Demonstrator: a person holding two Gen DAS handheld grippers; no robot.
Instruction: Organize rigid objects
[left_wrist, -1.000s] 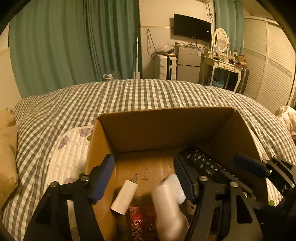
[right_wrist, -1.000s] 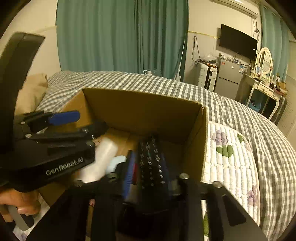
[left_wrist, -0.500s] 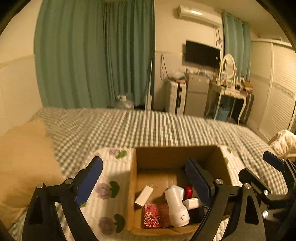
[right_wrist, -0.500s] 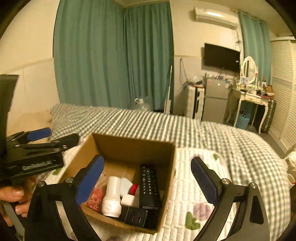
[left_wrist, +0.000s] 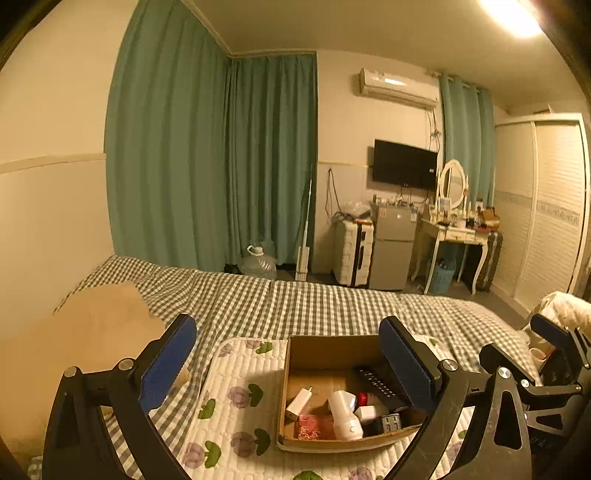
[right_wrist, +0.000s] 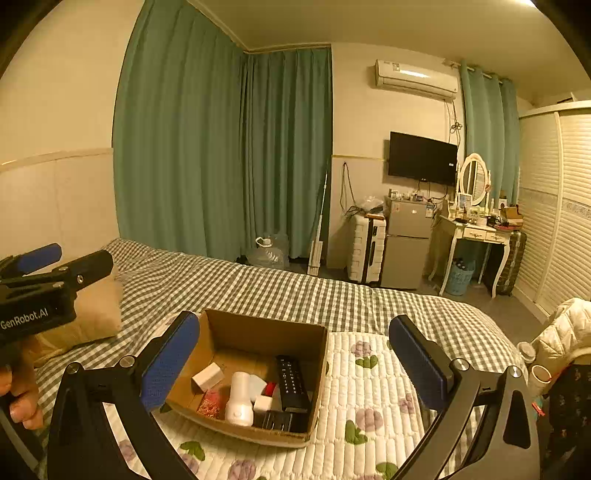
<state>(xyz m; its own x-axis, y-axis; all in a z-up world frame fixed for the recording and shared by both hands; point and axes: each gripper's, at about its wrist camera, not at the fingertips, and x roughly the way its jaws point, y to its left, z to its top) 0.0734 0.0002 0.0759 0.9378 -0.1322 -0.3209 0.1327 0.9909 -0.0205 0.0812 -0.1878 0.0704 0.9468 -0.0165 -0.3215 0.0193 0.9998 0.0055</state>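
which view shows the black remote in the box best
The right wrist view: the remote lies in full sight in the cardboard box, buttons visible. In the left wrist view, only its far end shows, the rest hidden behind the left tongs' blue pad.

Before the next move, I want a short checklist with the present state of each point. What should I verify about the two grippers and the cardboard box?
1. Left gripper empty, jaws just opened wide: ok.
2. Right gripper empty, jaws just opened wide: ok.
3. Both grippers above and clear of the cardboard box: ok.
4. Black remote control lies inside the box: ok.
5. White bottle lies inside the box: ok.
6. No rigid objects left outside on the floral quilted mat: cannot tell, edges hidden.
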